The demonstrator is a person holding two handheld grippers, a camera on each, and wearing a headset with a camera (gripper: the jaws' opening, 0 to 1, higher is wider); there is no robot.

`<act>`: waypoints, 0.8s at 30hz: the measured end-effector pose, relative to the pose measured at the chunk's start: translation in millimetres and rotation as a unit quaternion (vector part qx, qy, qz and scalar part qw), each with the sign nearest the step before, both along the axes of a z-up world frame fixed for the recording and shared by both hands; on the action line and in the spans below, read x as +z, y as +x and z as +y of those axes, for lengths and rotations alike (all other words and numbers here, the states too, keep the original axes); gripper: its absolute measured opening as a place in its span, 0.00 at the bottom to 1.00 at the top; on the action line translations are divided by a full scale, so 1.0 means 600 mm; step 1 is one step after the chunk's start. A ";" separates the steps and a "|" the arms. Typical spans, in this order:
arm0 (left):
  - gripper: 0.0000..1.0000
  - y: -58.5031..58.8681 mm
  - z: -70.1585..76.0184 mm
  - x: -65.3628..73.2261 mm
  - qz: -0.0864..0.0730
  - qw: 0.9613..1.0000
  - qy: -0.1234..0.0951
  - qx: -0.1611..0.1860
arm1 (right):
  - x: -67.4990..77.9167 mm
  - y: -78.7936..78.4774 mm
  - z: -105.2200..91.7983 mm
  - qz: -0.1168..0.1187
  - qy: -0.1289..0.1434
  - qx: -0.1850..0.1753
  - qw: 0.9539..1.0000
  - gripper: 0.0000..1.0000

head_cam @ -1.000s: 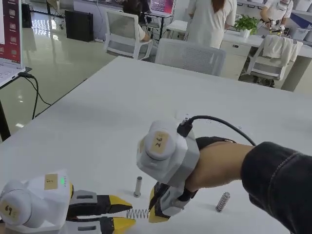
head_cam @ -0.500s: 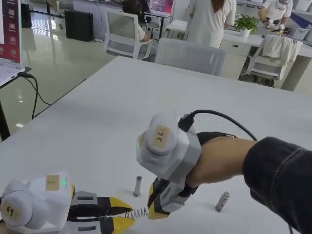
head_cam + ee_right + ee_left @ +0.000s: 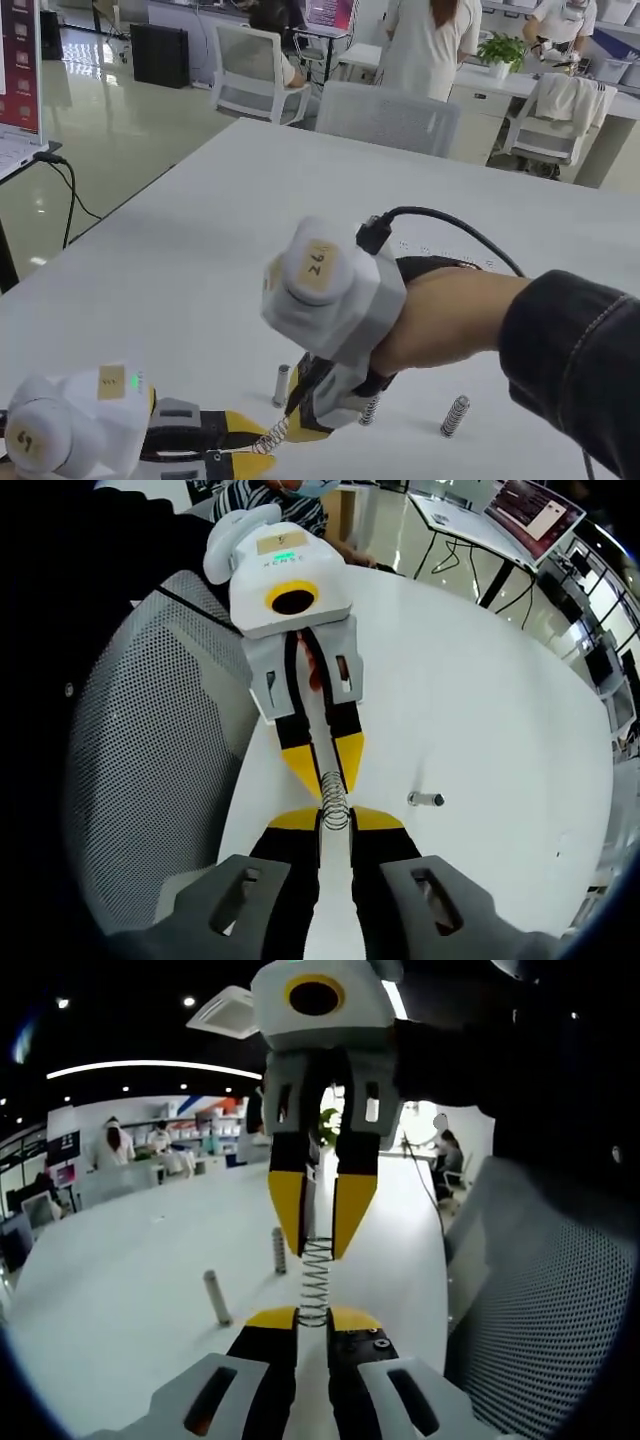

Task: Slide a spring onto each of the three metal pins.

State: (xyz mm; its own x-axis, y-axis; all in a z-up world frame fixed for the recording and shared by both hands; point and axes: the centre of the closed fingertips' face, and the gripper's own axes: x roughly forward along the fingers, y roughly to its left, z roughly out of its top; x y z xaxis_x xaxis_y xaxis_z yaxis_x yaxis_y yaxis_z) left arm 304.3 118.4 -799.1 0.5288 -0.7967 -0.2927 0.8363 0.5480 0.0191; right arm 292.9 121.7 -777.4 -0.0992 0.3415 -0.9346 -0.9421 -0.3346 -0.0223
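Steel-wire spring (image 3: 315, 1280) spans the gap between two grippers set nose to nose. The left gripper (image 3: 312, 1318) has its jaws closed on one end and the right gripper (image 3: 335, 820) pinches the other, probably to keep the floppy coil straight for aiming. It sits just above the table (image 3: 200, 250), near a bare upright pin (image 3: 282, 385) (its likely target), not yet threaded on

The right tongs (image 3: 336, 822) and left tongs (image 3: 324, 763) both grip one spring (image 3: 333, 796).
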 end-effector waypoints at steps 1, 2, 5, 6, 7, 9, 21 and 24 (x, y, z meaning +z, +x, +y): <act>0.03 0.000 -0.001 0.000 0.000 1.000 0.000 -0.001 | 0.001 -0.001 0.001 -0.001 0.000 0.001 1.000 0.08; 0.02 0.000 -0.001 0.000 0.000 1.000 0.000 -0.001 | 0.003 -0.001 0.003 -0.002 0.001 0.002 1.000 0.08; 0.02 0.000 -0.003 0.001 0.000 1.000 0.000 -0.003 | 0.008 -0.005 0.009 -0.006 0.003 0.007 1.000 0.08; 0.02 0.000 -0.004 0.001 0.000 1.000 0.000 -0.004 | 0.009 -0.006 0.010 -0.007 0.004 0.008 1.000 0.08; 0.02 0.000 -0.005 0.001 -0.001 1.000 0.000 -0.005 | 0.010 -0.007 0.012 -0.007 0.006 0.009 1.000 0.08; 0.03 0.000 -0.007 0.001 -0.002 1.000 0.001 -0.006 | 0.010 -0.008 0.014 -0.007 0.008 0.010 1.000 0.08; 0.02 0.000 -0.009 0.000 -0.003 1.000 0.000 -0.007 | 0.008 -0.008 0.016 -0.003 0.011 0.006 1.000 0.08; 0.02 0.000 -0.009 0.003 -0.004 1.000 -0.005 -0.005 | 0.004 -0.008 0.016 -0.002 0.010 0.006 1.000 0.09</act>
State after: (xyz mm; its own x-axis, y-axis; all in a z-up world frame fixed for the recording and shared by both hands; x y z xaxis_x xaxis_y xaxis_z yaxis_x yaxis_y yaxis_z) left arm 304.4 113.2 -797.6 0.5225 -0.8049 -0.2813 0.8418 0.5393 0.0203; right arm 287.9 131.1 -774.7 -0.0994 0.3587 -0.9281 -0.9376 -0.3462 -0.0334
